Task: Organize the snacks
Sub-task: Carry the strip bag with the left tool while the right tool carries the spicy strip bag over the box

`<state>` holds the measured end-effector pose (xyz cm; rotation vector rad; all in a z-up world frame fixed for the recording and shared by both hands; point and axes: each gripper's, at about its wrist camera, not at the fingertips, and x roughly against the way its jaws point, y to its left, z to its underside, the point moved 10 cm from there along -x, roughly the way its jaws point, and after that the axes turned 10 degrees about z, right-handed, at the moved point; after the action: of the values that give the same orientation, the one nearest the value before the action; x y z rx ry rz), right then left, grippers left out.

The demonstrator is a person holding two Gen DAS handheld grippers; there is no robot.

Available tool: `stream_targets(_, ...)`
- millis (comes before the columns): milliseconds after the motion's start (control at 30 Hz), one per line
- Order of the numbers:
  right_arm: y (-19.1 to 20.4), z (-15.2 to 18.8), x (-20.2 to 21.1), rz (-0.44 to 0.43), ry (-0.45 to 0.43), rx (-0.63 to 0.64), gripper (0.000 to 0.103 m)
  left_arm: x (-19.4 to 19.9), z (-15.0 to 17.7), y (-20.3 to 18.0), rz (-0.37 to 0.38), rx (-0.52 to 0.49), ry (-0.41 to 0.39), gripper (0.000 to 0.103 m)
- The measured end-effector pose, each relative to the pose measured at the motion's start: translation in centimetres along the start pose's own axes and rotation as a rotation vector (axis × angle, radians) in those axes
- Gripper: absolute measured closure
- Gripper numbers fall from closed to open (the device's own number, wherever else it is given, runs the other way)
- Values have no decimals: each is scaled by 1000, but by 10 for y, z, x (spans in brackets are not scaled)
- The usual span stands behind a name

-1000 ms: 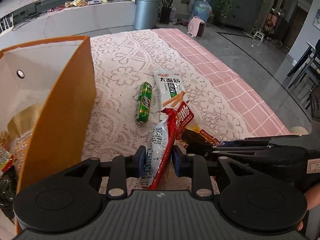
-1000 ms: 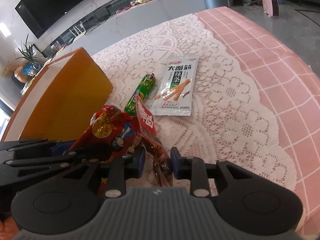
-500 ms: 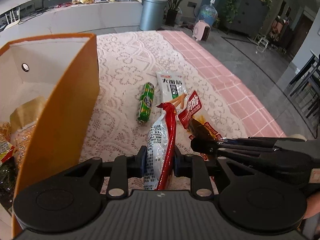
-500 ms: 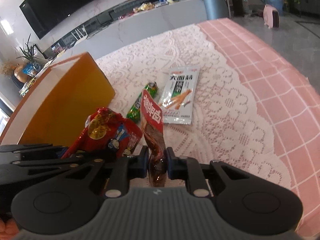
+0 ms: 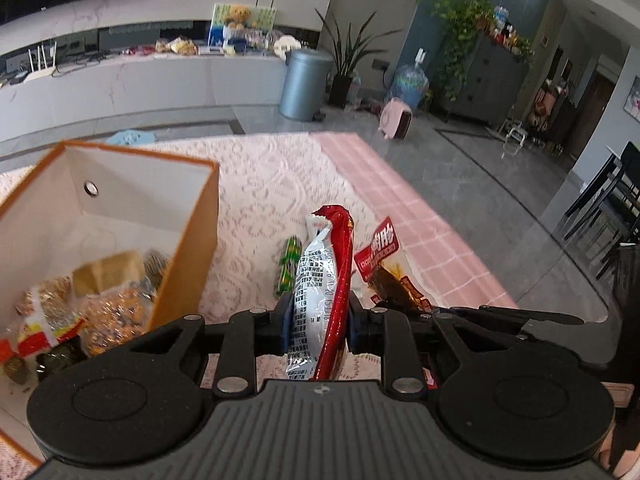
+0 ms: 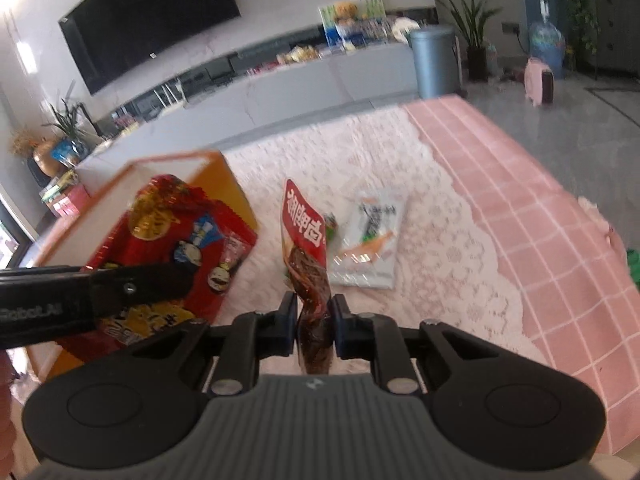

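Red-and-silver foil snack bag (image 5: 320,292) clamped upright in left tongs (image 5: 318,322) beside open orange cardboard box (image 5: 192,248) of snacks, red-labelled brown snack pouch (image 6: 306,248) pinched in right tongs (image 6: 314,322), white packet (image 6: 370,236) on lace-covered table (image 6: 440,216) only in right view, "Robot.AI" partly legible on left tongs there.

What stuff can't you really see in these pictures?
- Green snack stick: left wrist view, lower end hidden behind the red-and-silver packet.
- White packet: right wrist view, print blurred by motion.
- Orange box: left wrist view, its snacks cut off by the edge and the left gripper.
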<state>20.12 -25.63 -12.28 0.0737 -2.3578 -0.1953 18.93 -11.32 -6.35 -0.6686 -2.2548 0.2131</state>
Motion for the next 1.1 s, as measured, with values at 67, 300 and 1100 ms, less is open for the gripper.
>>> stream_targets(67, 10, -9, 14, -15, -33, 11, 88, 11, -5, -1, -1, -4, -23, 76)
stream_targets(300, 57, -29, 52, -81, -102, 63, 88, 51, -21, 17, -33, 6, -99, 76)
stream_targets(1100, 204, -64, 27, -255, -50, 135, 88, 97, -41, 146, -177, 186, -186, 76)
